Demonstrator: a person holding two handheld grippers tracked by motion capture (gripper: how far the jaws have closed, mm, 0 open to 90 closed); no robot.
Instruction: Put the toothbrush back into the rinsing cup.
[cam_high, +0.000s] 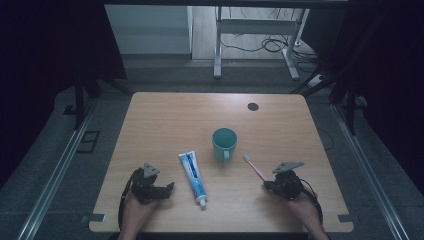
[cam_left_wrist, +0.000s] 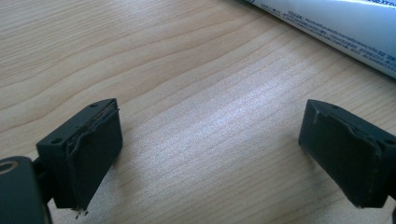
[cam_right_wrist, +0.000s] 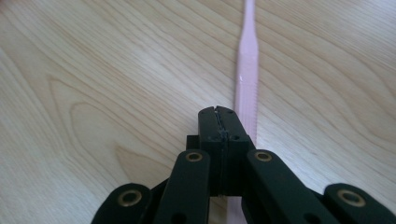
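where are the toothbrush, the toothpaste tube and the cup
toothbrush (cam_high: 255, 167), high view, on its pink handle
toothpaste tube (cam_high: 193, 176), high view, on the middle of its body
cup (cam_high: 224, 138), high view, on its teal rim

Pale wood-grain table (cam_high: 165, 115) with a dark round spot (cam_high: 253, 106). Teal cup (cam_high: 224, 144) mid-table. Left of cup: white toothpaste tube (cam_high: 193, 177), blue print, reddish cap end. Right of cup: pink toothbrush (cam_high: 255, 168), whitish head. Both grippers black with grey top plates: left gripper (cam_high: 169, 188), right gripper (cam_high: 266, 186).
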